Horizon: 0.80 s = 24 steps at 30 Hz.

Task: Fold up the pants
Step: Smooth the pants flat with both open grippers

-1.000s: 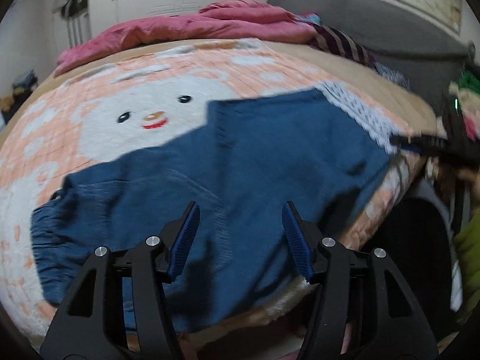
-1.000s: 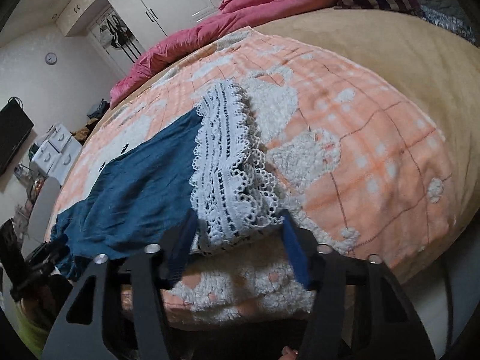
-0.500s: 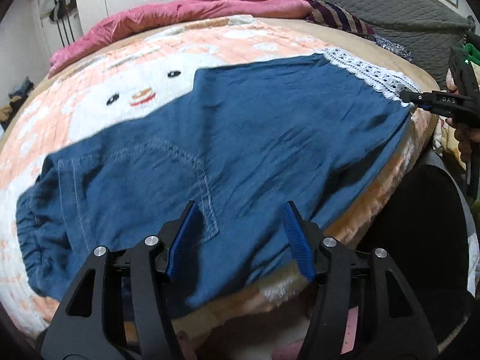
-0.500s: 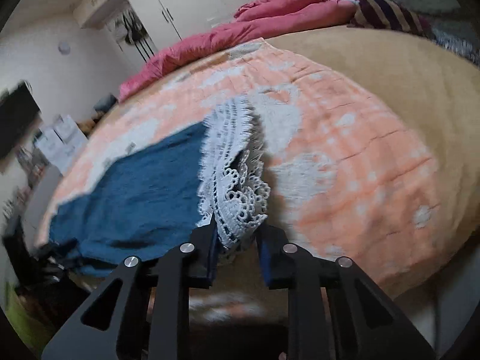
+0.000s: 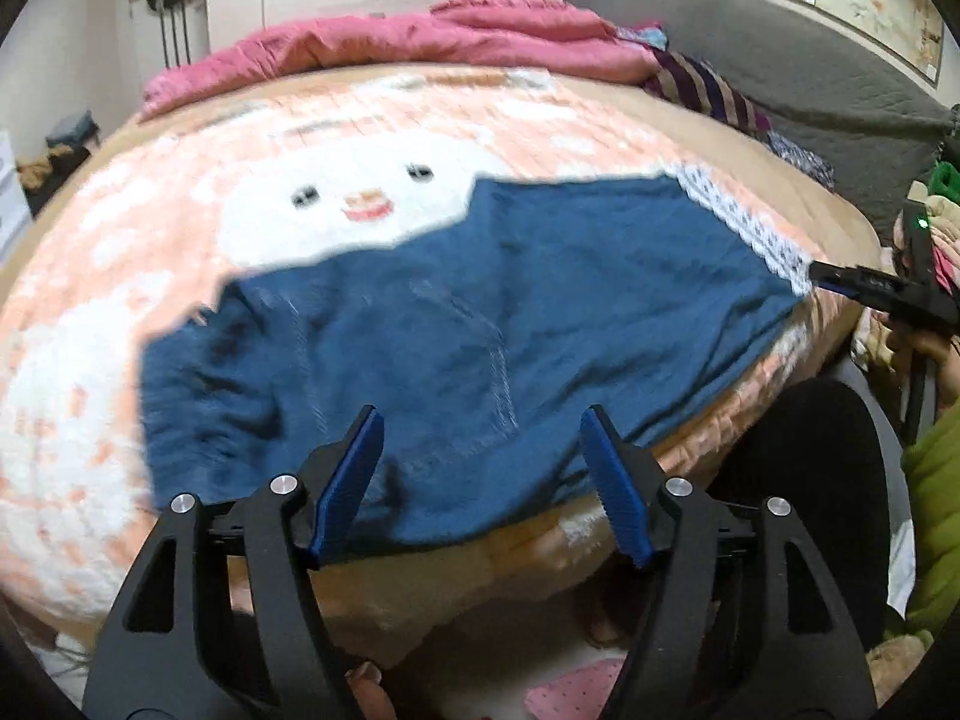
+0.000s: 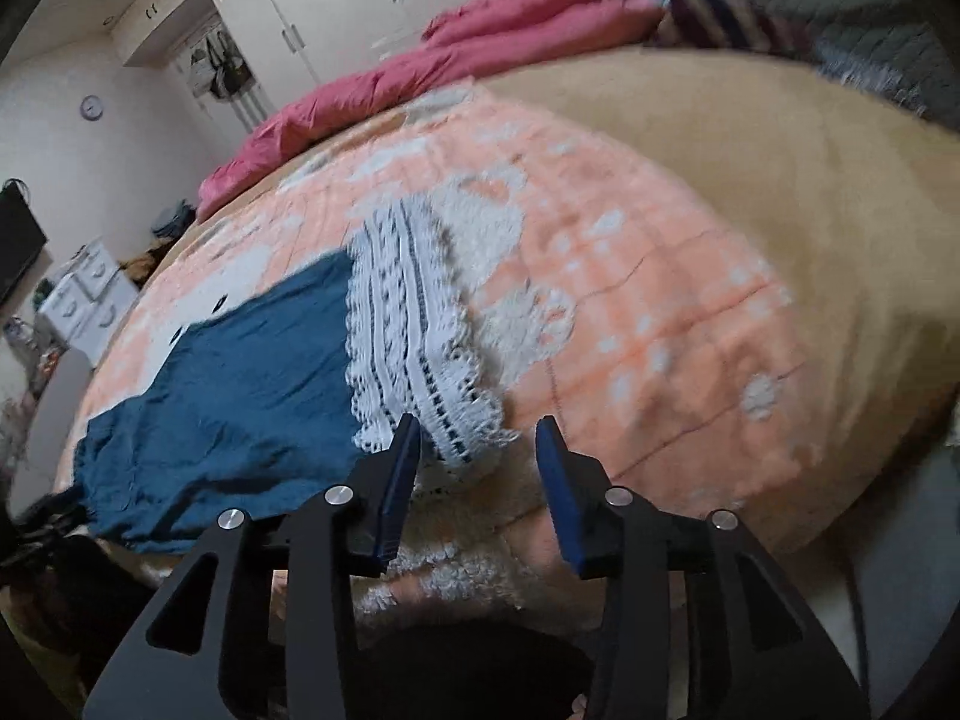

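Observation:
Blue pants (image 5: 480,324) with a white lace hem (image 5: 744,228) lie spread flat on the bed, waist to the left, hem to the right. My left gripper (image 5: 480,438) is open and empty just above the pants' near edge. My right gripper (image 6: 477,450) is open, with the lace hem (image 6: 420,348) lying on the bed just beyond its fingertips and not held. The right gripper also shows in the left wrist view (image 5: 864,288) at the hem's corner.
The bed has an orange blanket with a white bear face (image 5: 360,204). A pink quilt (image 5: 420,42) and striped cloth (image 5: 708,90) lie at the far side. A grey headboard (image 5: 780,72) stands at the right. White wardrobes (image 6: 336,6) stand behind.
My right gripper was shut on the lace hem half a second ago and has opened, leaving the hem on the bed. My left gripper has stayed open and drawn back a little.

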### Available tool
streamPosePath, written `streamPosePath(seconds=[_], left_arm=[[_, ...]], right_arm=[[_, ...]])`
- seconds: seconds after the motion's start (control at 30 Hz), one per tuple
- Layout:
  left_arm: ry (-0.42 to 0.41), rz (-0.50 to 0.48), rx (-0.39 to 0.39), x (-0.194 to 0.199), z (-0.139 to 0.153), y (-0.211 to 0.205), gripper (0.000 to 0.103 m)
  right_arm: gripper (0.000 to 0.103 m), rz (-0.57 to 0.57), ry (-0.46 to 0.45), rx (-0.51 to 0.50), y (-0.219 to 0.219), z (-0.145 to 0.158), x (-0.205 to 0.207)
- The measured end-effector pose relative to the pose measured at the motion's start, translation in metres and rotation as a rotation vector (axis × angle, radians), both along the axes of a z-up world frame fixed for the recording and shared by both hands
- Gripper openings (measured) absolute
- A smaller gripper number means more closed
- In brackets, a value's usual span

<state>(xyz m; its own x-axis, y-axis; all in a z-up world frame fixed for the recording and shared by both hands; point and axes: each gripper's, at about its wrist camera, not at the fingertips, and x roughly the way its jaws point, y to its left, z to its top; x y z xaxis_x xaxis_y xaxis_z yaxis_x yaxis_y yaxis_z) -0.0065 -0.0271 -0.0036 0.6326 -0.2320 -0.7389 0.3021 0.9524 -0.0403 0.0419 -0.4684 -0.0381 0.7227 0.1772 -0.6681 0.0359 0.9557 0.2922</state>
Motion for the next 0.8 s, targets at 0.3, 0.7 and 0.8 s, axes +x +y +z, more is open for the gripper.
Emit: streamPosePath(seconds=[0.3,0.7,0.8], left_arm=[[-0.015,0.218,0.056,0.013,0.012,0.048,0.068],[0.112,0.251,0.136,0.055,-0.039,0.025,0.068],[0.121,0.249,0.098,0.056,-0.038,0.032,0.068]], right_arm=[[0.045,0.295,-0.053,-0.134,0.099,0.019,-0.01],[0.045,0.51,0.179,-0.152,0.179,-0.03,0.02],[0.045,0.513,0.18,-0.113,0.172,-0.035,0.015]])
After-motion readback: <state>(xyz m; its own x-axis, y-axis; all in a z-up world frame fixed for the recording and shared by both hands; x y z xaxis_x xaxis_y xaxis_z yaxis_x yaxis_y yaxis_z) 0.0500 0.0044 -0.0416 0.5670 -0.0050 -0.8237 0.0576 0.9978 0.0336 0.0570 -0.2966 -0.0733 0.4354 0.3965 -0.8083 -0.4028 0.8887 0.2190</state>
